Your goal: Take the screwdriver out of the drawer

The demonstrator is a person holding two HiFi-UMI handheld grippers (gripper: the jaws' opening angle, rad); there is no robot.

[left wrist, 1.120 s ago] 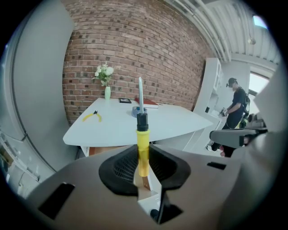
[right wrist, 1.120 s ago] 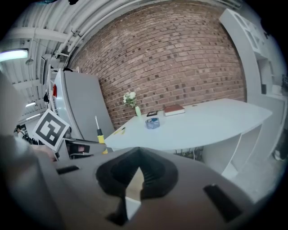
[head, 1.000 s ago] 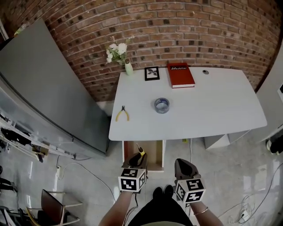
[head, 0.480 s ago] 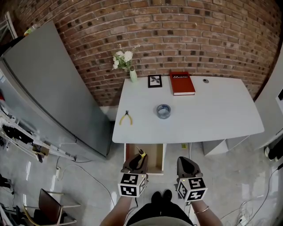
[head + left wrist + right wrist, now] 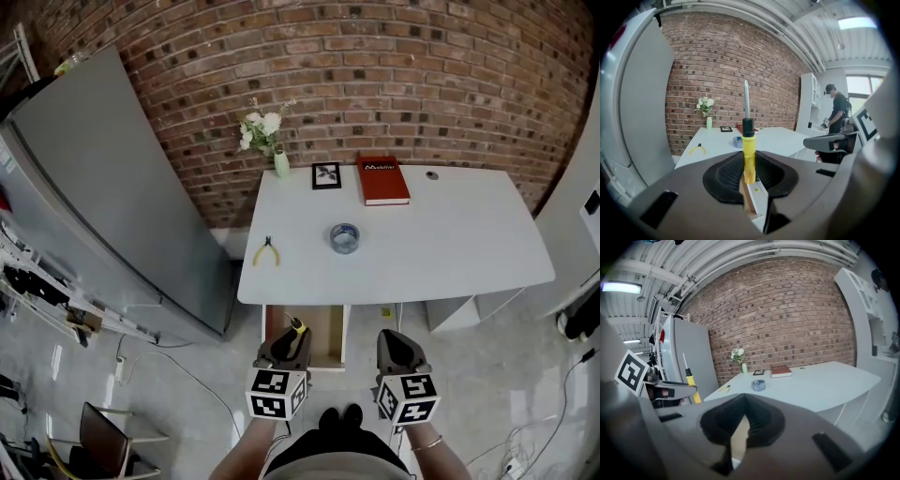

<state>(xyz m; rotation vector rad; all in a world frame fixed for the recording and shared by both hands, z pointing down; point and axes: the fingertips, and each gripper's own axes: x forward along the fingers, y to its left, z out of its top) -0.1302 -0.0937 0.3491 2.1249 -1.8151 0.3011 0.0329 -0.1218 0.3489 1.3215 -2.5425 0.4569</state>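
Two grippers sit nearest, side by side at the lower edge of the head view, each with its marker cube toward the person. The left gripper (image 5: 286, 349) has its jaws clamped on the yellow handle of the screwdriver (image 5: 748, 151), which stands upright between the pads with its black collar and metal shaft pointing up. The right gripper (image 5: 394, 345) is just to its right and apart from it; its jaws are closed together with nothing between them.

Just beyond the two, the wooden drawer (image 5: 323, 330) stands pulled out from under the near edge of the desk (image 5: 441, 234), toward that edge's left end. In the head view the held screwdriver shows over the drawer's left part, clear of the wood.

On the white desk, yellow-handled pliers (image 5: 267, 251) lie close to the left edge. A roll of tape (image 5: 344, 237) sits further in, near the middle and well apart from the pliers. Along the far edge stand, from left to right, a small vase of white flowers (image 5: 281, 165) at the far left corner, a framed picture (image 5: 326, 175), a red book (image 5: 382, 180) lying flat, and a small dark round thing (image 5: 432, 174) too small to tell.

Behind the desk rises a brick wall (image 5: 375, 75), with a tall grey unit (image 5: 103, 187) to the left. In the left gripper view a person (image 5: 836, 110) stands far off on the right.
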